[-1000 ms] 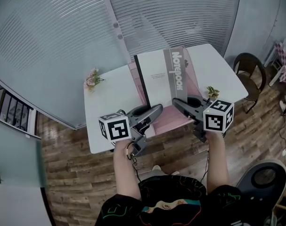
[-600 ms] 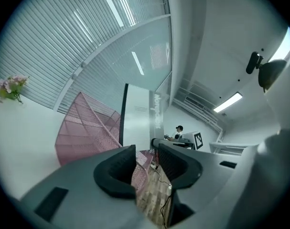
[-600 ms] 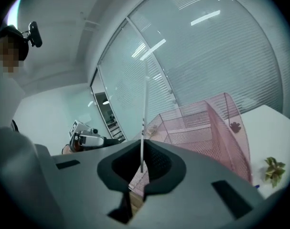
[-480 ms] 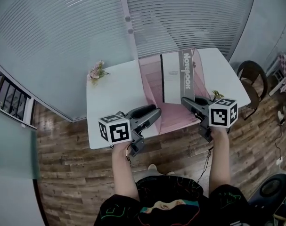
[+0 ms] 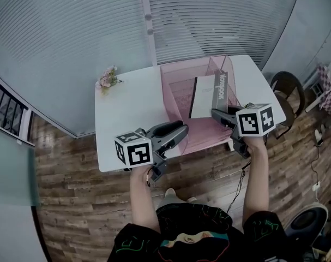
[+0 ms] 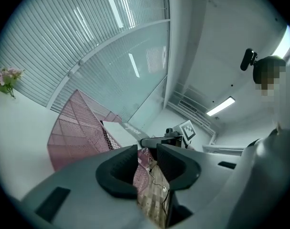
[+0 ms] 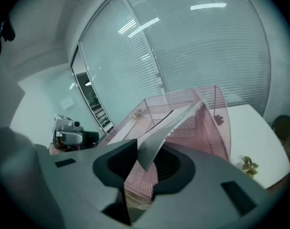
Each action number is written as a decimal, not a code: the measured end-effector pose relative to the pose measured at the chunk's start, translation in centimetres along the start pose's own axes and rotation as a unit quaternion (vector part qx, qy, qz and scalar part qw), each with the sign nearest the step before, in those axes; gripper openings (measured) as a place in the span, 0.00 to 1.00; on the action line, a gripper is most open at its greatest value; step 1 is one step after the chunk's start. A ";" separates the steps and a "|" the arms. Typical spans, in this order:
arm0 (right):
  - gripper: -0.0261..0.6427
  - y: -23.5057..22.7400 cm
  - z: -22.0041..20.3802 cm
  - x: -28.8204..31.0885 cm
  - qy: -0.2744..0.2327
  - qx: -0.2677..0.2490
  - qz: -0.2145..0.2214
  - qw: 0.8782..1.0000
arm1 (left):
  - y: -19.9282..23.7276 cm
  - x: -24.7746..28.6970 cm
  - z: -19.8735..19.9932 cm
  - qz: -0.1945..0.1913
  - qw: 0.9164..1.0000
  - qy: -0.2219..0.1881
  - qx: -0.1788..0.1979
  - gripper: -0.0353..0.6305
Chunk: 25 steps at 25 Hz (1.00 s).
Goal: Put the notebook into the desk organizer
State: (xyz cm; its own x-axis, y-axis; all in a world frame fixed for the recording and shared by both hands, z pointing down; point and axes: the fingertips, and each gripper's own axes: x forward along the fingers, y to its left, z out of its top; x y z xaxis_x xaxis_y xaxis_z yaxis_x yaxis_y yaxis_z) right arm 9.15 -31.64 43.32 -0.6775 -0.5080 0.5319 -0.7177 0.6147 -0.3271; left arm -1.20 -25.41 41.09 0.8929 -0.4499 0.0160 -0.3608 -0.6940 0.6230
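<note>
Notebook (image 5: 204, 96) in desk organizer (image 5: 173, 86), corner inside right gripper (image 7: 147, 160), jaws just opening (gap beside), left gripper (image 6: 147, 157) empty, apart, just narrowing.

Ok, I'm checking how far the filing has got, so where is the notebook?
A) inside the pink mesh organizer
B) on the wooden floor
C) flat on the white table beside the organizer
A: the notebook sits tilted inside the pink mesh organizer, its near corner between the jaws of the right gripper, which have just been opening.
</note>
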 end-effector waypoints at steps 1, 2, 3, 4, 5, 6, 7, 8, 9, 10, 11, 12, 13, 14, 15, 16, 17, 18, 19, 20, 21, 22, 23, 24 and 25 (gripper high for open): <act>0.18 0.0 0.0 0.0 0.004 -0.010 -0.015 1.000 | -0.1 0.0 0.0 -0.002 1.000 0.001 0.001 0.24; 0.19 0.0 0.0 0.0 0.005 -0.016 -0.027 1.000 | -0.3 0.1 -0.1 -0.004 1.000 0.002 0.003 0.24; 0.19 0.0 0.1 -0.1 0.003 -0.020 -0.037 0.999 | -0.6 0.2 -0.1 -0.007 1.000 0.003 0.005 0.23; 0.19 0.0 0.2 -0.2 0.000 -0.021 -0.047 0.999 | -0.8 0.2 -0.1 -0.010 1.000 0.004 0.008 0.23; 0.20 0.0 0.3 -0.2 -0.002 -0.020 -0.054 0.998 | -0.9 0.3 0.0 -0.014 1.000 0.006 0.011 0.23; 0.21 0.0 0.4 -0.1 -0.002 -0.020 -0.059 0.998 | -1.0 0.4 0.1 -0.017 1.000 0.007 0.015 0.22; 0.28 0.0 0.5 0.0 -0.001 -0.019 -0.061 0.998 | -1.0 0.4 0.2 -0.021 1.000 0.008 0.018 0.22; 0.35 0.0 0.5 0.0 0.000 -0.018 -0.060 0.998 | -1.1 0.5 0.3 -0.024 0.999 0.008 0.021 0.22; 0.38 0.1 0.6 0.0 0.001 -0.015 -0.059 0.998 | -1.2 0.5 0.4 -0.027 0.999 0.008 0.023 0.21; 0.39 0.1 0.5 -0.1 0.002 -0.010 -0.057 0.998 | -1.3 0.6 0.5 -0.030 0.999 0.007 0.024 0.21; 0.40 0.1 0.1 -0.3 0.005 -0.006 -0.057 0.998 | -1.5 0.6 0.5 -0.033 0.999 0.006 0.024 0.21; 0.40 0.0 -0.4 -0.5 0.011 -0.004 -0.059 0.998 | -1.6 0.6 0.5 -0.035 0.999 0.006 0.025 0.21; 0.40 -0.2 -0.9 -0.9 0.017 -0.004 -0.067 0.998 | -1.8 0.5 0.5 -0.037 0.999 0.005 0.026 0.21; 0.40 -0.6 -1.3 -1.4 0.020 -0.007 -0.083 0.996 | -1.9 0.5 0.6 -0.037 0.999 0.003 0.029 0.21; 0.40 -1.0 -1.6 -2.0 0.021 -0.011 -0.103 0.994 | -2.0 0.4 0.8 -0.036 0.999 0.000 0.034 0.20; 0.40 -1.5 -1.7 -2.8 0.017 -0.014 -0.125 0.992 | -2.0 0.4 1.0 -0.035 0.999 -0.005 0.039 0.20; 0.40 -1.9 -1.7 -3.4 0.010 -0.018 -0.144 0.989 | -2.1 0.4 1.1 -0.033 0.998 -0.009 0.044 0.19; 0.40 -2.2 -1.7 -3.9 0.005 -0.023 -0.159 0.987 | -2.1 0.4 1.3 -0.031 0.998 -0.012 0.049 0.19; 0.40 -2.3 -1.8 -4.2 0.005 -0.030 -0.171 0.985 | -2.1 0.4 1.3 -0.028 0.998 -0.014 0.053 0.19; 0.40 -2.3 -2.0 -4.3 0.011 -0.041 -0.182 0.982 | -2.2 0.5 1.3 -0.027 0.998 -0.014 0.056 0.18; 0.40 -2.3 -2.3 -4.4 0.019 -0.054 -0.191 0.980 | -2.3 0.6 1.3 -0.028 0.998 -0.013 0.057 0.18; 0.40 -2.2 -2.4 -4.3 0.023 -0.066 -0.196 0.978 | -2.4 0.7 1.2 -0.031 0.998 -0.012 0.057 0.18; 0.40 -2.0 -2.4 -4.1 0.023 -0.077 -0.193 0.978 | -2.6 0.9 1.2 -0.035 0.998 -0.011 0.058 0.17; 0.40 -1.6 -2.3 -3.8 0.022 -0.087 -0.186 0.978 | -2.8 1.1 1.3 -0.038 0.997 -0.011 0.059 0.17; 0.41 -1.2 -2.2 -3.3 0.025 -0.101 -0.177 0.979 | -3.0 1.3 1.3 -0.039 0.997 -0.011 0.060 0.17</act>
State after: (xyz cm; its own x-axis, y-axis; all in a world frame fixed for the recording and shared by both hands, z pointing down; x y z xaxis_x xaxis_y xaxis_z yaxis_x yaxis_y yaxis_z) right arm 12.64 -29.36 43.72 -0.3793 -0.6840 0.6232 -0.8565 0.5144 0.0433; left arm 0.66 -24.63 38.26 0.9139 -0.4033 -0.0462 -0.3214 -0.7886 0.5243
